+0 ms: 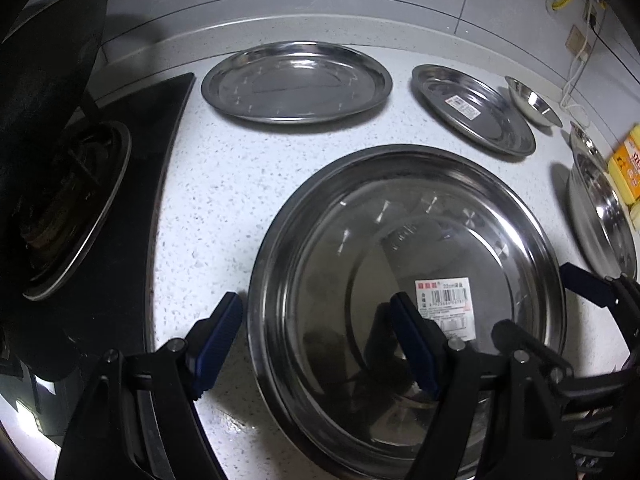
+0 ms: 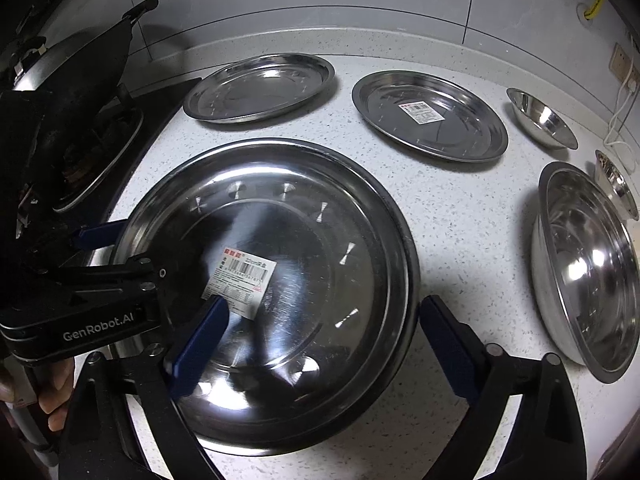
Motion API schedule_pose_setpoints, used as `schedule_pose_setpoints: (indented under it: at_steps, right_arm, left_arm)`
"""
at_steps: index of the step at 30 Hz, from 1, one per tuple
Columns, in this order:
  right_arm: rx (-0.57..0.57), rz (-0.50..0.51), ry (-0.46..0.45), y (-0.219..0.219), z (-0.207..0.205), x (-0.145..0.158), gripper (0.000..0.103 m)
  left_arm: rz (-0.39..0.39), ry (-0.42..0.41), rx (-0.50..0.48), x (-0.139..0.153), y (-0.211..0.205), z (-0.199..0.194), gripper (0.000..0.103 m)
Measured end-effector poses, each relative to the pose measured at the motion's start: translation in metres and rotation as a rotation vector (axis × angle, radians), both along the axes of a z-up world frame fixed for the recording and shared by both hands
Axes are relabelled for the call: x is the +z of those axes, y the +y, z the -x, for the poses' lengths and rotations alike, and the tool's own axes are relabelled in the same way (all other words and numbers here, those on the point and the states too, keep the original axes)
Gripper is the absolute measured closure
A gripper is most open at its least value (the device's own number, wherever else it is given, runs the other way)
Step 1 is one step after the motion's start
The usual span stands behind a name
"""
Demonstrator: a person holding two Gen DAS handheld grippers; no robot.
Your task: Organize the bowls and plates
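Note:
A large steel plate (image 1: 400, 240) (image 2: 320, 220) with a label lies on the speckled counter, nearest me. My left gripper (image 1: 316, 344) is open and straddles its left rim, one finger inside, one outside. My right gripper (image 2: 324, 344) is open and straddles its right rim the same way. The left gripper also shows in the right wrist view (image 2: 152, 268). Behind lie a plain steel plate (image 1: 296, 80) (image 2: 260, 86) and a labelled steel plate (image 1: 472, 108) (image 2: 430, 116). A small bowl (image 1: 534, 100) (image 2: 542, 118) and a big bowl (image 1: 600, 200) (image 2: 588, 268) stand to the right.
A black gas hob (image 1: 80, 200) with a dark wok (image 1: 44, 80) on it is on the left. Another small bowl (image 2: 616, 184) sits behind the big bowl. A yellow packet (image 1: 628, 164) is at the right edge. A tiled wall with sockets and cables (image 1: 576, 60) runs behind.

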State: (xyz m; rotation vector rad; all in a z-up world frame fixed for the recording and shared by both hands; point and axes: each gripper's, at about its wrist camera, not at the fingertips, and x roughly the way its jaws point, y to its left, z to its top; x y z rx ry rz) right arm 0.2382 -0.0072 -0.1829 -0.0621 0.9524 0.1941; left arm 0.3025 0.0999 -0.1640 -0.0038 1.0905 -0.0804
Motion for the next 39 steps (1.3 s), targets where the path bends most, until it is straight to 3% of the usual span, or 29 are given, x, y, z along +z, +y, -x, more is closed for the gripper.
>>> schedule_pose_setpoints:
  at_steps: [2, 9, 16, 20, 29, 33, 34, 36, 38, 39]
  right_arm:
    - [-0.007, -0.008, 0.021, -0.005, -0.002, -0.004, 0.021]
    - [-0.026, -0.003, 0.048, -0.018, -0.003, -0.014, 0.023]
    - [0.003, -0.023, 0.036, -0.019, -0.005, -0.01, 0.042]
    - [0.009, -0.026, 0.035, -0.022, -0.006, -0.01, 0.049]
    - [0.032, -0.03, 0.025, -0.027, -0.003, -0.008, 0.054]
    - [0.049, -0.045, 0.038, -0.029, -0.003, -0.007, 0.054]
    - [0.051, -0.045, 0.04, -0.029, -0.003, -0.007, 0.054]
    - [0.054, -0.044, 0.039, -0.029, -0.001, -0.007, 0.055]
    - [0.045, -0.028, 0.039, -0.029, -0.001, -0.007, 0.064]
    - [0.04, -0.029, 0.04, -0.03, -0.001, -0.006, 0.066]
  left_arm:
    - [-0.003, -0.002, 0.002, 0.0, 0.0, 0.0, 0.028]
    - [-0.014, -0.008, 0.037, -0.002, 0.014, 0.0, 0.028]
    - [-0.008, -0.013, 0.04, -0.002, 0.02, 0.0, 0.028]
    - [0.011, 0.006, 0.047, -0.001, 0.024, -0.002, 0.028]
    - [0.049, 0.039, 0.013, 0.001, 0.026, 0.0, 0.03]
    - [0.022, 0.038, -0.027, 0.0, 0.018, 0.006, 0.031]
    - [0.01, 0.035, -0.035, 0.0, 0.016, 0.007, 0.033]
    - [-0.018, 0.025, -0.045, 0.001, 0.013, 0.009, 0.049]
    - [-0.017, 0.019, -0.058, 0.003, 0.011, 0.01, 0.066]
    - [-0.031, 0.024, -0.046, 0.003, 0.011, 0.009, 0.069]
